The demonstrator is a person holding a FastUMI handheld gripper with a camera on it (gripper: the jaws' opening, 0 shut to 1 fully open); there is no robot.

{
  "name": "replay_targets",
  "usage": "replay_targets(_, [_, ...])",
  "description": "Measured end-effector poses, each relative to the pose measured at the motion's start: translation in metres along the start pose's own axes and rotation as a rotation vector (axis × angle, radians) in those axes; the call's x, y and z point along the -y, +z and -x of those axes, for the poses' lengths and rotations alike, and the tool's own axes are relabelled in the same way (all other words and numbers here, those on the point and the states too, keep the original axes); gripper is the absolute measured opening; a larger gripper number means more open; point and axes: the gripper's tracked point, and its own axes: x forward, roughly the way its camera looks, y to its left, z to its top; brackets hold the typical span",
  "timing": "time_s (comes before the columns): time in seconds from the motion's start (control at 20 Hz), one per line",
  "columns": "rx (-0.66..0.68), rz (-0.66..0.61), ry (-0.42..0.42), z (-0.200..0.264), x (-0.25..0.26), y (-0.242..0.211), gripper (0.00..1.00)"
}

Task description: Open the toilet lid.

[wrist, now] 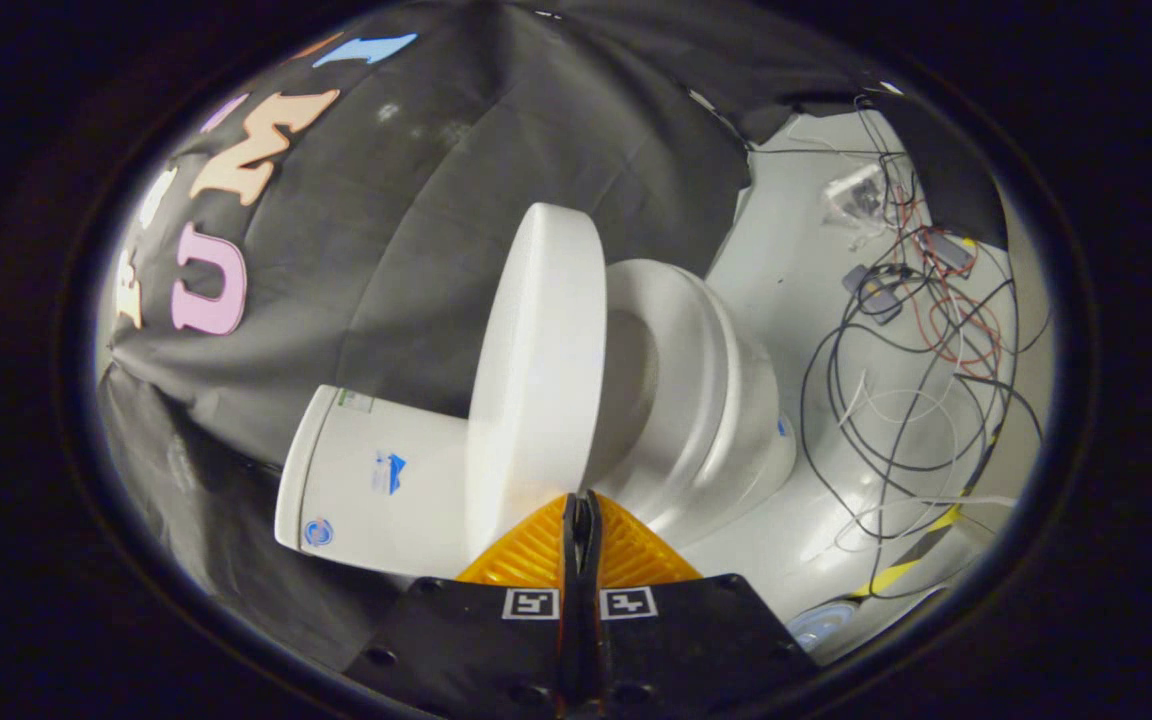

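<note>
One risk: your gripper (581, 505), clenched empty beneath the raised lid (536, 380) at 12 o'clock, could slip, dropping it onto the seat (706, 390).

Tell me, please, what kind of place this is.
Probably a test booth, not a real bathroom: a white toilet with its lid raised stands before a black cloth wall, loose cables lie beside it. The hand-held gripper is shut, just before the lid.

No legible text on tank (376, 470) stickers.
</note>
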Motion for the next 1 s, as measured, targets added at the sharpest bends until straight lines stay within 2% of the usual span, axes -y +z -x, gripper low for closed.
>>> replay_targets(0.2, [0.032,0.012,-0.038,0.006,-0.011,0.003,0.01])
replay_targets(0.9, [0.083,0.105,0.007,0.035,-0.112,0.007,0.01])
replay_targets(1.0, [0.100,0.129,-0.009,0.037,-0.117,0.007,0.01])
